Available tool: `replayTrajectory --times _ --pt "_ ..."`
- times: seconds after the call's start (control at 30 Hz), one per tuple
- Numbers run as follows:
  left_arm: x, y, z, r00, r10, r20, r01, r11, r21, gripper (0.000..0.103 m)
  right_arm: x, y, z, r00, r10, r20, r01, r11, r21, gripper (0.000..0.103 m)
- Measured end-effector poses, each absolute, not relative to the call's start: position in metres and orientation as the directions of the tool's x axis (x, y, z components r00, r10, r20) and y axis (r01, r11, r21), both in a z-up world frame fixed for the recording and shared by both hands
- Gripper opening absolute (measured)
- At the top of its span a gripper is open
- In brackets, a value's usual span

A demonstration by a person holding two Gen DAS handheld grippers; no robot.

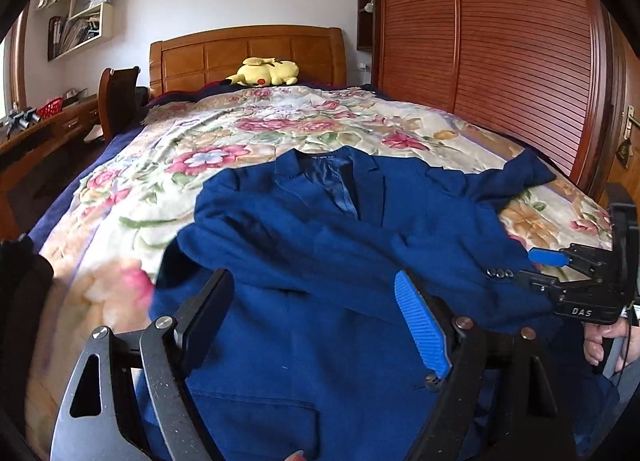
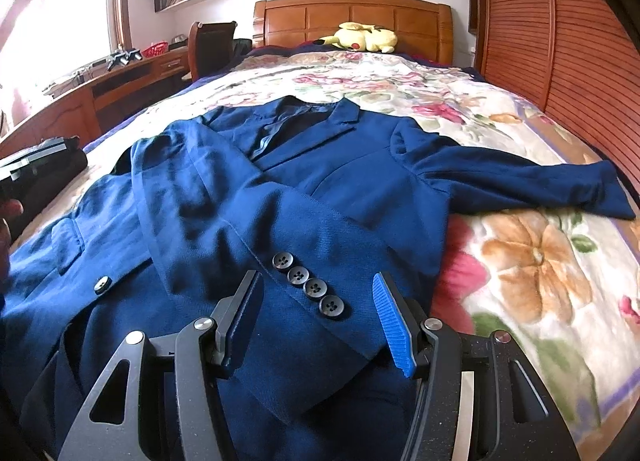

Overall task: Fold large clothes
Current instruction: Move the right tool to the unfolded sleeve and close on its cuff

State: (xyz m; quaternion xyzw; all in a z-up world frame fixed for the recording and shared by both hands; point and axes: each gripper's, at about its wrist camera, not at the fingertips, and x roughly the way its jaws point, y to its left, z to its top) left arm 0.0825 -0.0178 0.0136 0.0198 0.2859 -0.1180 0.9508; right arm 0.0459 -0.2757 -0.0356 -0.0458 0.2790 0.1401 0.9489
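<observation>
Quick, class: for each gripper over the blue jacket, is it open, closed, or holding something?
Left gripper: open, holding nothing, above the blue jacket.
Right gripper: fingers apart either side of the buttoned sleeve cuff; no grip can be told.

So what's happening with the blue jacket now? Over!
Both sets of jaws open, holding nothing. Blue jacket flat on bed, one sleeve folded across. Nothing in the way.

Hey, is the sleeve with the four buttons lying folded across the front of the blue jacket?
Yes, the buttoned sleeve lies across the blue jacket front.
</observation>
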Motion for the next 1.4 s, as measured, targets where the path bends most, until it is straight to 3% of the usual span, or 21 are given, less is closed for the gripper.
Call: replayTrajectory --times 0.4,0.73,1.07,1.2,1.4 --pt "0.081 -0.053 -0.002 0.809 -0.218 -0.546 0.276 0.961 0.025 0.083 0.031 -0.300 -0.020 0.845 0.195 -0.497 -0.230 0.973 -0.009 0.059" --pt "0.079 -0.061 -0.013 0.789 -0.254 -0.560 0.315 0.949 0.013 0.083 0.070 -0.354 0.007 0.876 -0.028 -0.481 -0.048 0.988 -0.144 0.059" --pt "0.078 -0.065 -0.019 0.785 -0.251 -0.566 0.318 0.948 0.022 0.083 0.144 -0.471 0.028 0.829 -0.206 -0.520 0.193 0.978 -0.080 0.064" --pt "0.079 -0.065 -0.019 0.784 -0.249 -0.568 0.319 0.948 0.024 0.083 0.174 -0.505 0.032 0.806 -0.248 -0.538 0.239 0.967 -0.089 0.064" --pt "0.080 -0.066 -0.023 0.779 -0.248 -0.576 0.320 0.947 0.026 0.083 0.209 -0.559 0.028 0.775 -0.264 -0.575 0.331 0.944 0.013 0.065"
